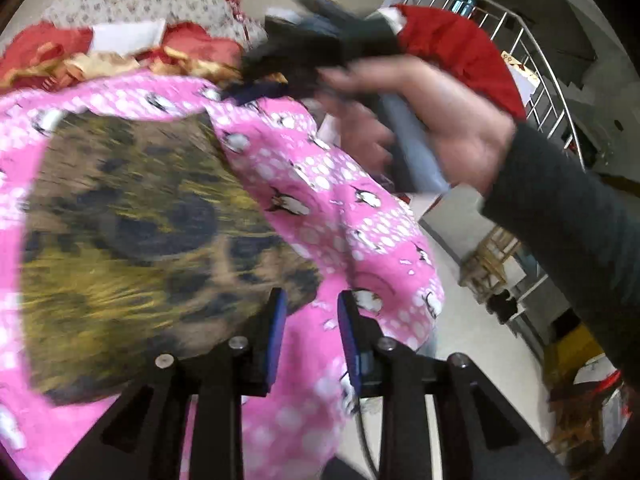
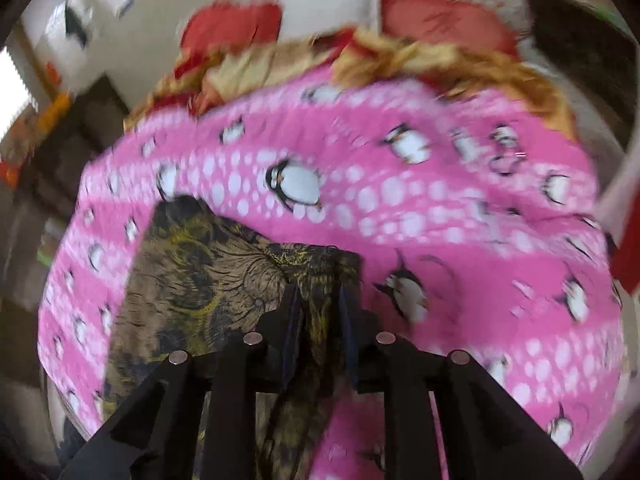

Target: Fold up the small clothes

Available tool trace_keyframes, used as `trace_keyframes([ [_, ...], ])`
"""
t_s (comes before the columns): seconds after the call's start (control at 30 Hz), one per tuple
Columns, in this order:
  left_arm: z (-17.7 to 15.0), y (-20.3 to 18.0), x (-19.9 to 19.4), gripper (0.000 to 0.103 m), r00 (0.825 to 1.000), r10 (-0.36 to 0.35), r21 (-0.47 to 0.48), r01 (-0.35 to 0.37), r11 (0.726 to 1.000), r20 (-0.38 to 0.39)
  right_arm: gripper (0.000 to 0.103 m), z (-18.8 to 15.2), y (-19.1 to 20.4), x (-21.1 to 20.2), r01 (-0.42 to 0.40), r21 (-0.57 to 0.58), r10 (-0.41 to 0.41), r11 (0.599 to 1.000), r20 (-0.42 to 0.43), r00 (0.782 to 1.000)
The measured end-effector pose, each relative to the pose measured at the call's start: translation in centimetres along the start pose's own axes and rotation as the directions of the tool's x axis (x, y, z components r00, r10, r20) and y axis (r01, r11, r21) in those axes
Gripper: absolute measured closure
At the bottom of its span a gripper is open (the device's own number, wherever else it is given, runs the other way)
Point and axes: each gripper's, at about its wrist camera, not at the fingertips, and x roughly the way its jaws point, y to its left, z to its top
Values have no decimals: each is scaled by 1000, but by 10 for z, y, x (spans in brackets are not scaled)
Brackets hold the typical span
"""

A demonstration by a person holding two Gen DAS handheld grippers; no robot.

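Evidently the cloth [image 2: 208,280] is thin, limp, slippery; my right claw [image 2: 320,300] straddles its bunched edge, jaws loose, left claw [image 1: 312,308] parted, empty.

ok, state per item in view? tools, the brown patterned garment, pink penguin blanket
left tool: open, nothing between its fingers, over the garment's edge
right tool: open, a fold of the garment between its fingers, pads not clearly pressing
brown patterned garment: lying on the blanket, partly folded, one edge bunched up at the right tool
pink penguin blanket: spread out under the garment, a little rumpled
hand: gripping the right tool's handle
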Motion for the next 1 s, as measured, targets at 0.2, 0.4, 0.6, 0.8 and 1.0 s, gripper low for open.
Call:
trace_keyframes([
  [0.2,2,71,-52,78,967,244,-106,-236,966,74,85,-91,69,-63,-60,-255,90,965,106,990],
  [0.4,-26,112,-11,97,959,282,-170,-283,944,-28,91,-159,86,-30,18,-249,-7,968,48,999],
  [0.6,-25,117,-7,98,968,249,-193,-251,949,-36,89,-184,52,-10,36,-85,-28,996,92,995],
  [0.8,46,118,-41,84,950,296,-169,-276,946,104,89,-141,76,-42,94,-73,-89,993,77,993],
  [1.0,134,161,8,75,927,360,-266,-323,908,105,88,-72,107,-23,188,44,-192,981,147,970],
])
